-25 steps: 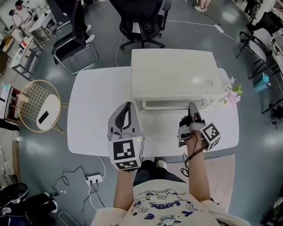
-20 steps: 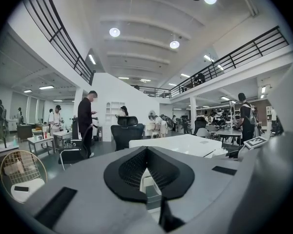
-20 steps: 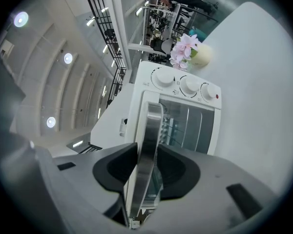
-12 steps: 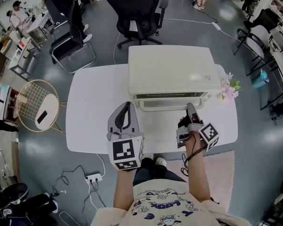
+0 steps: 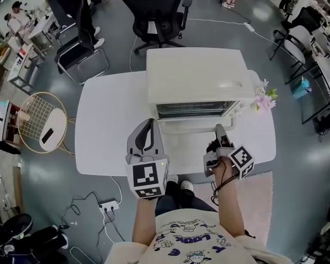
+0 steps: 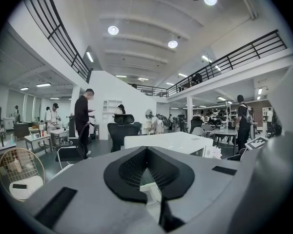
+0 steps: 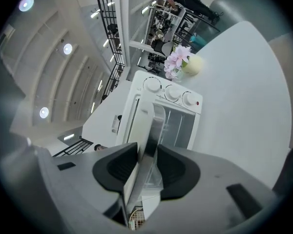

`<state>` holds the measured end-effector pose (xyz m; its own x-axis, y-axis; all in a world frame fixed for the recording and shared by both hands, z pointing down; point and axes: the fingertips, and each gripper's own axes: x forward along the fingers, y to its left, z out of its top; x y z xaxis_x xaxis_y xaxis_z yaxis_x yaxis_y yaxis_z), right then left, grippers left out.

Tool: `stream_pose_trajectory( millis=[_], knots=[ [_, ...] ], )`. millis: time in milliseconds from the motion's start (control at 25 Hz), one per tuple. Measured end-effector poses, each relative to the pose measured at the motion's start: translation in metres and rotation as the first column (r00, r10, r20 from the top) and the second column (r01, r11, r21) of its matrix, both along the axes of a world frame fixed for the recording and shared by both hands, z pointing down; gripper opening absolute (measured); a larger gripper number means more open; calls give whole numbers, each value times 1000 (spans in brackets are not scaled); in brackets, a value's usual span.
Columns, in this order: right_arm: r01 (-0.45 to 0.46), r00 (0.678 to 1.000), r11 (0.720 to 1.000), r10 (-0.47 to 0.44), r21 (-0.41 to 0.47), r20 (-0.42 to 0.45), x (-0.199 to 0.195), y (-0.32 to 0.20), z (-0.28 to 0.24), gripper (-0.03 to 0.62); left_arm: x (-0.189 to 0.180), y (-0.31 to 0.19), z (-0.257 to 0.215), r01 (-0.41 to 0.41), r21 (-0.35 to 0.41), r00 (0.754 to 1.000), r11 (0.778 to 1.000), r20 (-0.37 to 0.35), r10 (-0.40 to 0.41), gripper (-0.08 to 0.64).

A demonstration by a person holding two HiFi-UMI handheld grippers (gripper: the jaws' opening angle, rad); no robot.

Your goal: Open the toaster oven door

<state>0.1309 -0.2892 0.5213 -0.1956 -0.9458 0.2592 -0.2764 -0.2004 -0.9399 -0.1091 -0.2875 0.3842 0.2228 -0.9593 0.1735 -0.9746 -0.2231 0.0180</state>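
The white table in front of me carries everything. The cream toaster oven sits at its far middle, front toward me. Its door is tipped partly down from the top edge, so a strip of the wire rack inside shows in the head view.

My right gripper reaches to the door's right end. In the right gripper view the 2 jaws are clamped on the door handle, which runs as a pale bar straight between the black pads. That view is rolled sideways, so the oven looks stood on end.

My left gripper hovers over the bare table, just left of the door and not touching it. Its jaws are closed together with nothing between them, and it points level toward the room beyond.

A small bunch of pink flowers stands just beside the oven's right side. 3 round knobs line the oven's control panel.
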Motion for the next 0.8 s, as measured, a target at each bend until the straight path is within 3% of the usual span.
stream_pose_trajectory(
  millis=[800],
  knots=[
    [33,999,996,-37,-87,-39,1,46,28,121,20,14,7,-27,-15,1000,1000,-1,27,5]
  ],
)
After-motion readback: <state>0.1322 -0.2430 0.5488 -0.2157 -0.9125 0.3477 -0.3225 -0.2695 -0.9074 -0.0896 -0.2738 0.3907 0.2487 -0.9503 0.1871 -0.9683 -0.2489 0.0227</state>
